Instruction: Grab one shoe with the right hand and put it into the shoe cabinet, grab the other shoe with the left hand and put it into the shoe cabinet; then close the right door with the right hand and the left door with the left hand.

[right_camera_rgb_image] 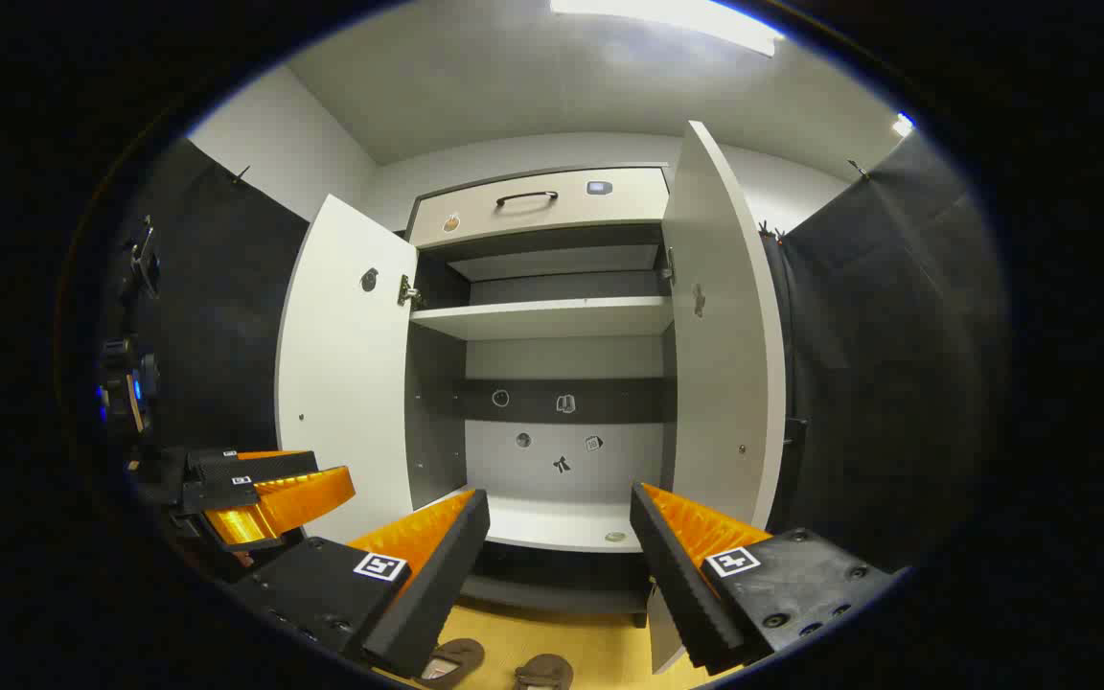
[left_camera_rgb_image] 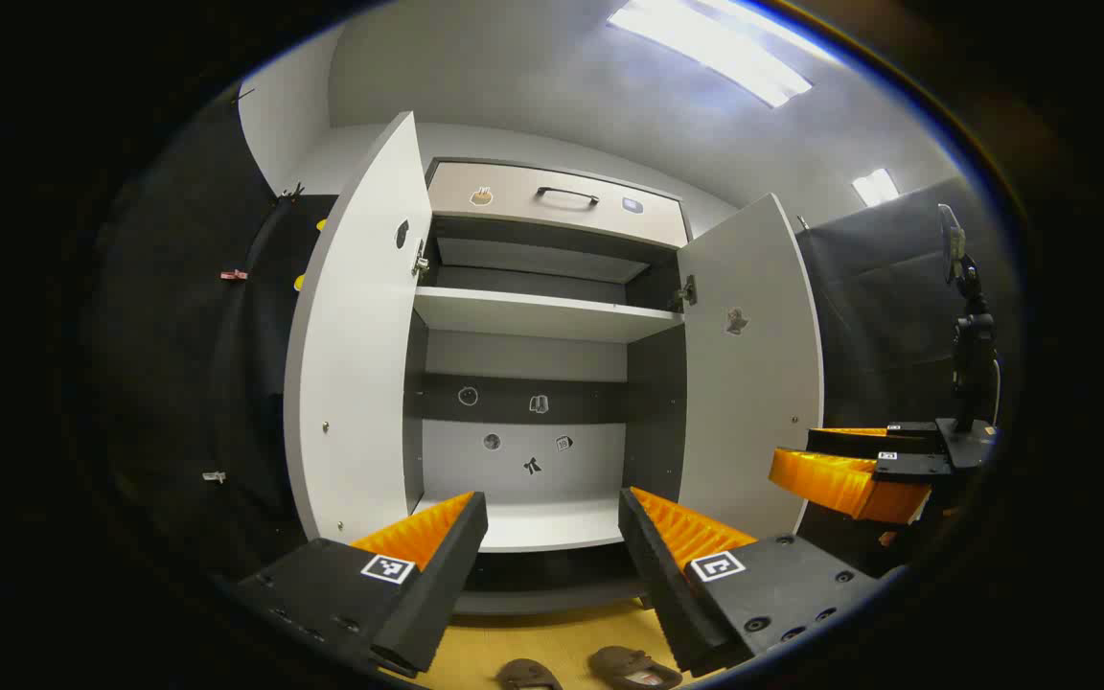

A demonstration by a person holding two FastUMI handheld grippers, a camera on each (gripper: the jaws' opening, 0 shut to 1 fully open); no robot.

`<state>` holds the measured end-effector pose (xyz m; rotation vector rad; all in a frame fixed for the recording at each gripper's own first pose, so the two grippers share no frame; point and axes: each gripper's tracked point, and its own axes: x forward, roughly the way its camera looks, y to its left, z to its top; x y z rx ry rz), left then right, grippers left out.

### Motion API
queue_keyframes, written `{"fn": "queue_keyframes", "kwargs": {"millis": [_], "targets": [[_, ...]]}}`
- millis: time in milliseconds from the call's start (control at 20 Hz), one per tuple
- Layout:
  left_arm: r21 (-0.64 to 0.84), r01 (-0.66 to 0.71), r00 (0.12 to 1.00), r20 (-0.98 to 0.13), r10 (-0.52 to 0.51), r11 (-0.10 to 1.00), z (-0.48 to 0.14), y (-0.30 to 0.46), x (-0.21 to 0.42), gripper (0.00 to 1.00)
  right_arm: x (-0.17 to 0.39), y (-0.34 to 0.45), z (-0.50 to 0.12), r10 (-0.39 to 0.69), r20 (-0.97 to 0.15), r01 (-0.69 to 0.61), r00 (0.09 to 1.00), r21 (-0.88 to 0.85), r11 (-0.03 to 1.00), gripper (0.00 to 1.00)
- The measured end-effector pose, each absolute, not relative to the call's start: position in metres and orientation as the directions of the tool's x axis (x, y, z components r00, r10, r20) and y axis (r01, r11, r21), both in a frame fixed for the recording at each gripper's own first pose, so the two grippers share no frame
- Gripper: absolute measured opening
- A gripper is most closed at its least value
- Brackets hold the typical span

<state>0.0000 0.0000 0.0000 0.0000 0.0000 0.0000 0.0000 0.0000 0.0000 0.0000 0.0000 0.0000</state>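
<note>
Here, two brown shoes [left_camera_rgb_image: 590,669] are seen on the floor [left_camera_rgb_image: 552,642] just before the open shoe cabinet [left_camera_rgb_image: 542,522]. They are judged light and soft, best pinched at the heel rim. The jaws of the left gripper [left_camera_rgb_image: 552,508] and the right gripper [right_camera_rgb_image: 560,503] are spread, holding nothing.

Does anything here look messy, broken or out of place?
Nothing stands out. The shoe cabinet stands with both doors open and bare shelves, and two brown shoes lie side by side on the floor before it.

Open cabinet [right_camera_rgb_image: 552,316], probably two shoes [right_camera_rgb_image: 494,664] below.
</note>
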Motion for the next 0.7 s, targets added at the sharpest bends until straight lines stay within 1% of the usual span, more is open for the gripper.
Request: {"fn": "queue_keyframes", "kwargs": {"millis": [100,250,350,450,700], "targets": [[-0.002,0.005,1.0,0.0,-0.005,1.0,-0.001,0.0,0.002,0.88,0.002,0.003,-0.004,0.008,-0.014,-0.008,1.0,0.002,1.0,0.97],[-0.007,0.026,1.0,0.0,-0.026,1.0,-0.002,-0.003,0.004,0.89,0.003,0.003,-0.002,0.007,-0.005,-0.007,1.0,-0.005,1.0,0.98],[0.0,0.031,0.999,-0.003,-0.031,1.0,-0.003,-0.004,0.006,0.9,0.005,0.002,-0.002,0.001,-0.003,-0.001,1.0,-0.007,1.0,0.98],[0.009,0.035,0.999,-0.004,-0.035,0.999,-0.004,-0.004,0.008,0.94,0.007,0.001,-0.005,-0.002,-0.014,0.002,1.0,-0.003,1.0,0.98],[0.007,0.045,0.999,-0.014,-0.045,0.999,-0.009,-0.004,0.013,0.94,0.009,0.0,-0.007,-0.002,-0.015,0.002,1.0,-0.008,1.0,0.98]]}}
